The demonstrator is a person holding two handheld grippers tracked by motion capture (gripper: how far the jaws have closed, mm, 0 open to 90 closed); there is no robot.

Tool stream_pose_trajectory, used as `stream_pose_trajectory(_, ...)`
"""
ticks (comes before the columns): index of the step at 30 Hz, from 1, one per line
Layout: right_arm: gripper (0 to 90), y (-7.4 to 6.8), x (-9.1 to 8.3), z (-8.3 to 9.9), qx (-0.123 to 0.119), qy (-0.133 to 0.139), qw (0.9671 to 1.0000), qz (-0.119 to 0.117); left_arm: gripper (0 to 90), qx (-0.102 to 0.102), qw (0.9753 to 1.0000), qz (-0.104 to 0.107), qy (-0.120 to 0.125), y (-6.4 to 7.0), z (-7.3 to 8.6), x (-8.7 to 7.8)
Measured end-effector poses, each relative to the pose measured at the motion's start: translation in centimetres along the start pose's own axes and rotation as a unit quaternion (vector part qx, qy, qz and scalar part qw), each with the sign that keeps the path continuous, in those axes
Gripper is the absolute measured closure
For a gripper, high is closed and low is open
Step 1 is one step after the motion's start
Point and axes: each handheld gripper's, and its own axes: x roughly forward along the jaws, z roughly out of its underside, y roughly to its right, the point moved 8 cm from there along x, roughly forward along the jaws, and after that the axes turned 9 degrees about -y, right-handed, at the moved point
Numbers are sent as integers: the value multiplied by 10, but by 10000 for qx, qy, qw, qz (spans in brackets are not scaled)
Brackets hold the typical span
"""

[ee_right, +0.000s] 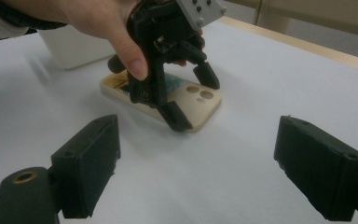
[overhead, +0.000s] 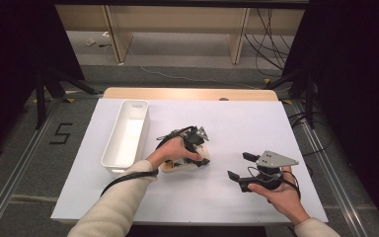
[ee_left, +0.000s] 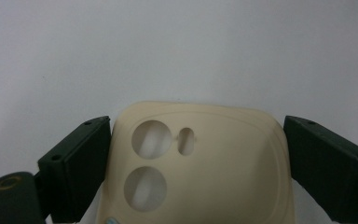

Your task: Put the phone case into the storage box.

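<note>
A cream phone case (overhead: 181, 167) with round camera holes lies flat on the white table (overhead: 237, 123). My left gripper (overhead: 201, 154) points down over its camera end, open, one jaw on each long side of the case. In the left gripper view the case (ee_left: 205, 172) sits between the two jaws, with a thin gap at the right jaw. The right gripper view shows the left gripper (ee_right: 192, 95) straddling the case (ee_right: 200, 100). My right gripper (overhead: 239, 165) stands open and holds nothing, to the right of the case, its jaws pointing left at it.
A long white bin (overhead: 128, 133) stands left of the case, close to my left hand. The table's wooden far edge (overhead: 187, 93) runs behind. Bare white table lies between my right gripper (ee_right: 196, 149) and the case.
</note>
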Motion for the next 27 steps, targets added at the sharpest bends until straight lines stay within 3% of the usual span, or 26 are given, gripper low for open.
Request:
stream_pose_trajectory(18,154,0,0,0,8,18,10000,8,111,3,9999,-106,44,1,0,-2)
stream_pose_trajectory(23,154,0,0,0,7,24,10000,4,112,-6,9998,-84,189,4,-5,-4)
stream_pose_trajectory(27,154,1,-1,-1,16,32,10000,12,112,-6,9990,-123,439,7,-14,-12)
